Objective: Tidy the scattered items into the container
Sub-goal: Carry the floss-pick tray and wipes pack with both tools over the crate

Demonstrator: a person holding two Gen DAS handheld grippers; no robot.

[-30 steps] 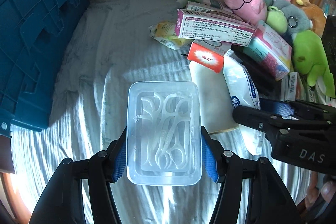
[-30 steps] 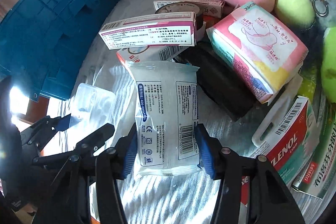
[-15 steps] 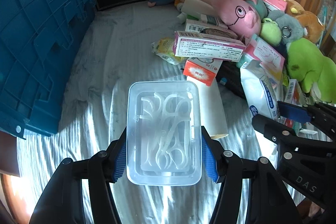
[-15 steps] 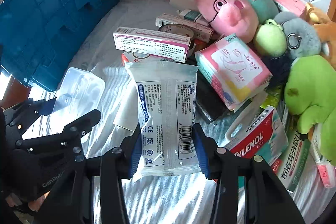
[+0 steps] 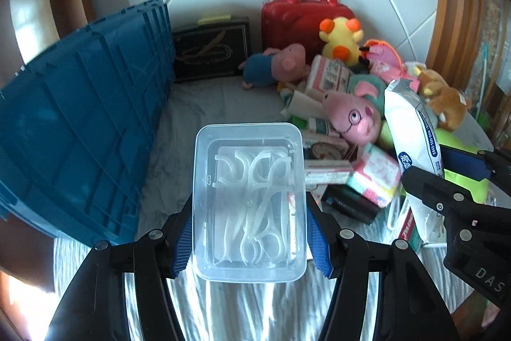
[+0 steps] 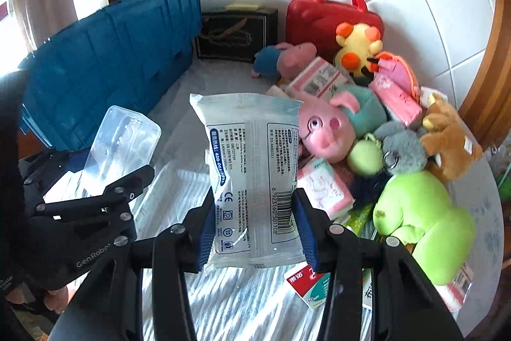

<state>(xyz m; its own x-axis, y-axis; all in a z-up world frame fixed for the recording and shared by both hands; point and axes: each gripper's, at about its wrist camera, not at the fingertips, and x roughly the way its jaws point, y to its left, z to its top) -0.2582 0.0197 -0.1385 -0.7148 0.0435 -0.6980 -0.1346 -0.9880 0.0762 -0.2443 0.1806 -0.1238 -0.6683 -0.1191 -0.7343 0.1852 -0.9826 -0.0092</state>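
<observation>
My left gripper (image 5: 250,240) is shut on a clear plastic box of white floss picks (image 5: 250,200), held above the grey sheet. That box (image 6: 123,143) and the left gripper (image 6: 95,181) also show at the left of the right wrist view. My right gripper (image 6: 254,224) is shut on a white wipes packet (image 6: 252,174) with blue print and a barcode, lifted off the bed. The packet (image 5: 412,133) and the right gripper (image 5: 447,178) appear at the right of the left wrist view. A blue plastic crate (image 5: 80,133) stands to the left; its inside is hidden.
A heap of plush toys, medicine boxes and tissue packs fills the right side: pink pig (image 6: 325,130), green plush (image 6: 421,213), yellow duck (image 5: 340,40). A red case (image 5: 303,18) and black box (image 5: 210,50) stand against the tiled wall. The grey sheet (image 5: 204,104) lies between crate and heap.
Both grippers have risen and tilted up with their loads; the wall and red case have come into view. The wipes packet has come off the bed.
</observation>
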